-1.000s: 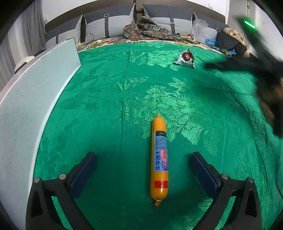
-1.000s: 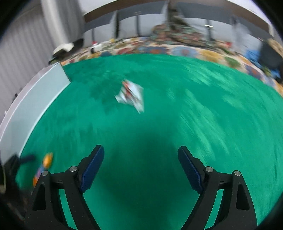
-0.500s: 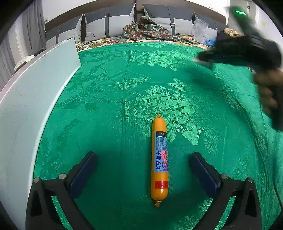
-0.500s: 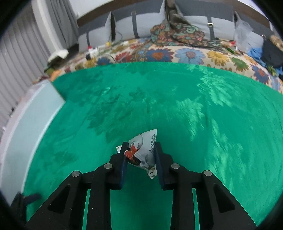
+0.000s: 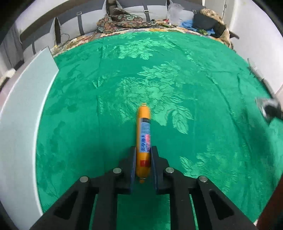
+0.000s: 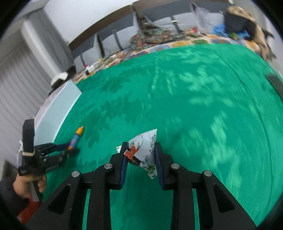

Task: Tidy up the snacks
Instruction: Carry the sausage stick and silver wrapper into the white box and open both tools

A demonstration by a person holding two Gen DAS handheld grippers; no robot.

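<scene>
My left gripper [image 5: 143,155] clamps the sausage [image 5: 143,139], long axis running straight ahead; right gripper [image 6: 140,154] pinches the snack packet [image 6: 144,150].

green cloth [image 5: 176,74] | pale board [image 5: 21,123] left | grey cushions [image 5: 134,10] behind

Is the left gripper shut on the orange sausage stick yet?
Shut on it. The left gripper has just closed: its pads press both sides of the orange sausage stick, whose far end lies over the green cloth.
</scene>
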